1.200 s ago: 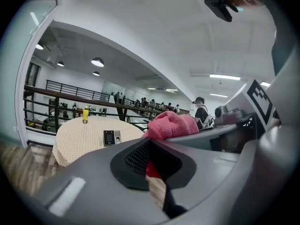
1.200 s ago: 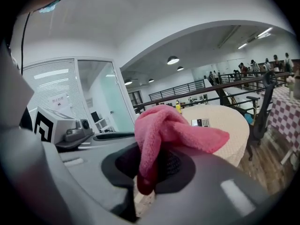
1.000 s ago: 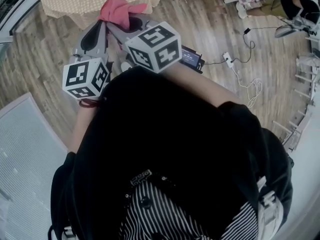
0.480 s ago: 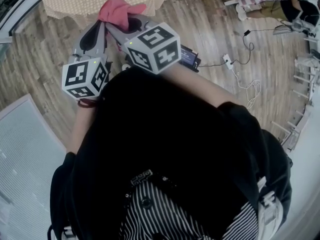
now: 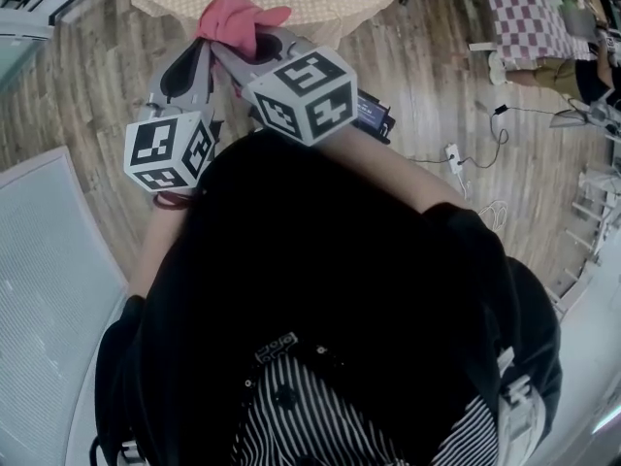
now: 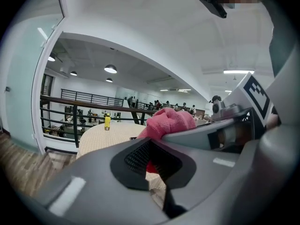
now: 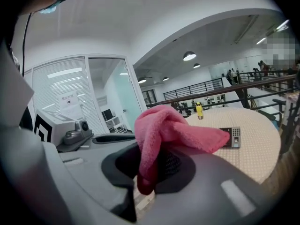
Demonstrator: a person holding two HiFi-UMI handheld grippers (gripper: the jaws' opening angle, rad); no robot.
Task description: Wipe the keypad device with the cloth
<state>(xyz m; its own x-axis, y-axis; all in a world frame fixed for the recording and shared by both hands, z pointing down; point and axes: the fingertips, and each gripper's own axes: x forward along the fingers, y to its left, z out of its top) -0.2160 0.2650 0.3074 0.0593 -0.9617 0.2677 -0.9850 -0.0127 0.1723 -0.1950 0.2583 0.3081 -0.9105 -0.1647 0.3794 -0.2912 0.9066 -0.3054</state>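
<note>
Two grippers are held close together in front of the person (image 5: 320,289), side by side in the head view. The right gripper (image 7: 149,172) is clenched on the pink cloth (image 7: 164,130). A fold is pinched between its dark pads, one end dangles below them, and the rest is bunched over the top with a flap pointing toward the table.

The left gripper (image 6: 157,170) has its jaws drawn together. A sliver of pink shows in the gap between its pads, but from this angle it is hard to say whether that bit is nipped there or only lies behind them. The right gripper's jaw crosses the left gripper view just beyond, with the cloth heaped on it.

Past the cloth, the keypad device (image 7: 230,138) lies flat on the round table (image 7: 262,149), which has a beige dotted cover. It is well apart from both grippers, and nothing touches it. A small yellow bottle (image 7: 199,110) stands upright farther back on the same table. Below is a wood-plank floor (image 5: 87,115), and a dark railing (image 6: 70,108) runs behind the table.
</note>
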